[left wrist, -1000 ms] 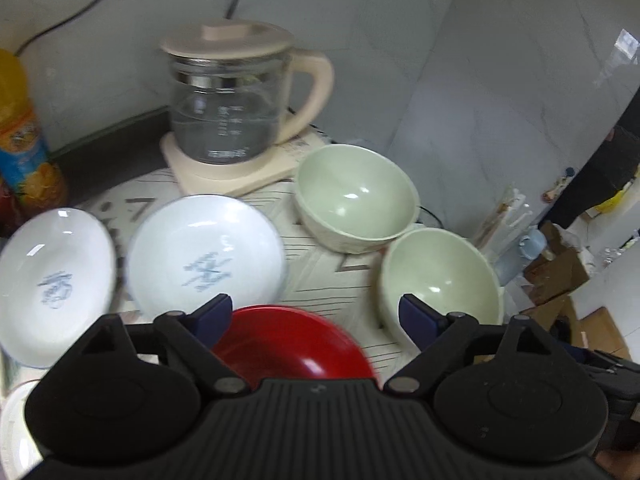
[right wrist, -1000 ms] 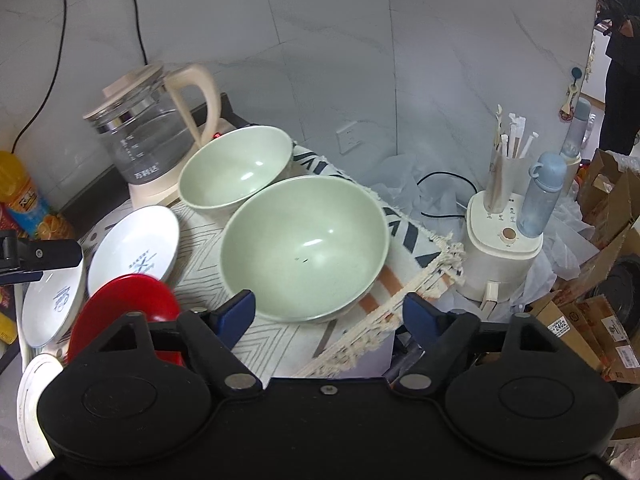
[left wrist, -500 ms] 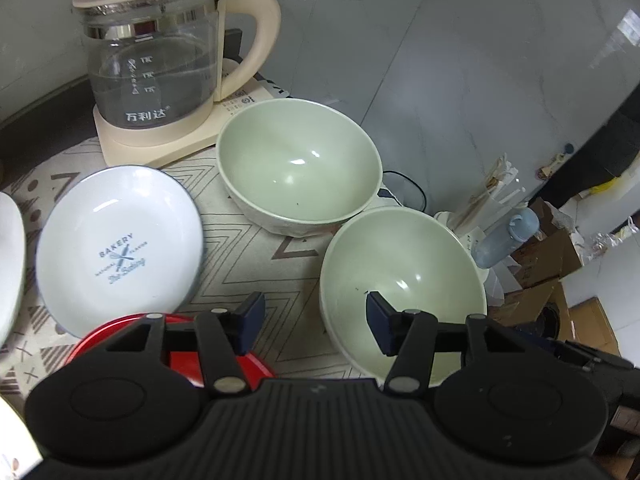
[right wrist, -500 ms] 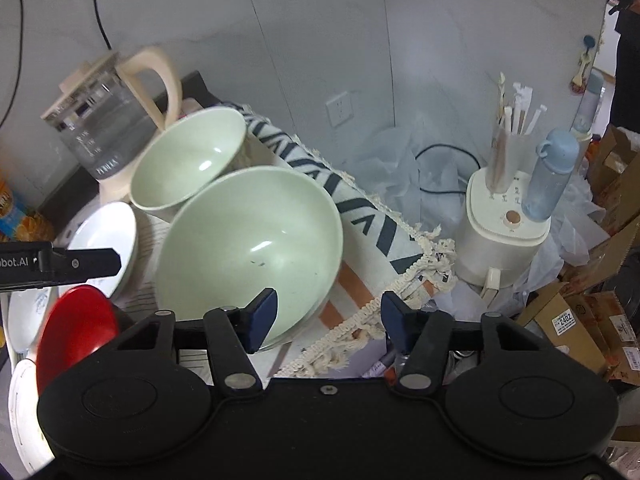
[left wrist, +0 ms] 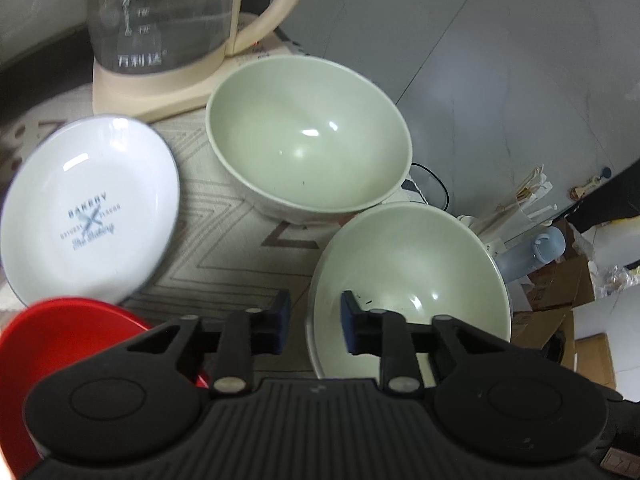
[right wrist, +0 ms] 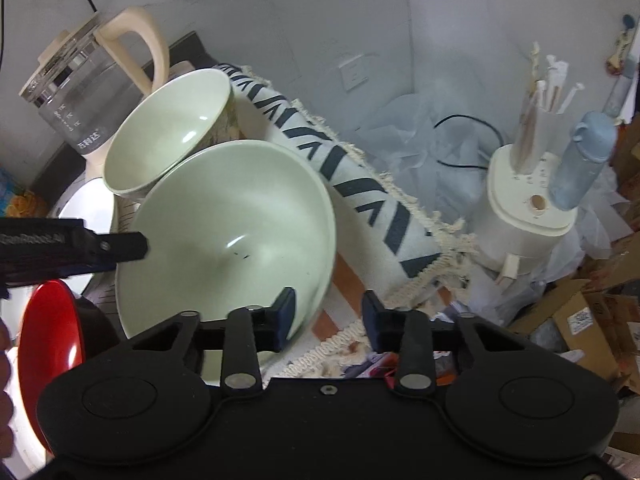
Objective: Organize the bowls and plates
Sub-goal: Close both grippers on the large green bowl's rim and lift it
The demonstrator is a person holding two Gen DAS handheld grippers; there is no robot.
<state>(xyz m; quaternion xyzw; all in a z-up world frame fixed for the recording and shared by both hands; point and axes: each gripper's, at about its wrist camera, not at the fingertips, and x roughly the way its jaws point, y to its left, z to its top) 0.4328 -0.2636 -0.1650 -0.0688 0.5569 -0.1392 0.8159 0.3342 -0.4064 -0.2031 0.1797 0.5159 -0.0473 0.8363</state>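
We worked over a patterned cloth (left wrist: 224, 256) beside grey marble walls (left wrist: 500, 60). We counted two green bowls, one white plate (left wrist: 90, 212), one red bowl (left wrist: 60, 340), one kettle (left wrist: 168, 28). Our left gripper (left wrist: 311, 322) and right gripper (right wrist: 327, 318) each straddled the near green bowl's (left wrist: 412, 276) rim, unclenched; the far green bowl (left wrist: 308, 140) stood behind.

Grey marble-veined wall panels (right wrist: 420, 20) are rising behind a patterned fringed tablecloth (right wrist: 360, 184); brown cardboard boxes (right wrist: 580, 320) are crowding the floor.

Both grippers are closing in on the near green bowl (left wrist: 416, 276). The left gripper (left wrist: 314, 322) is narrowing astride its near rim, while the right gripper (right wrist: 328, 316) is narrowing astride its right rim
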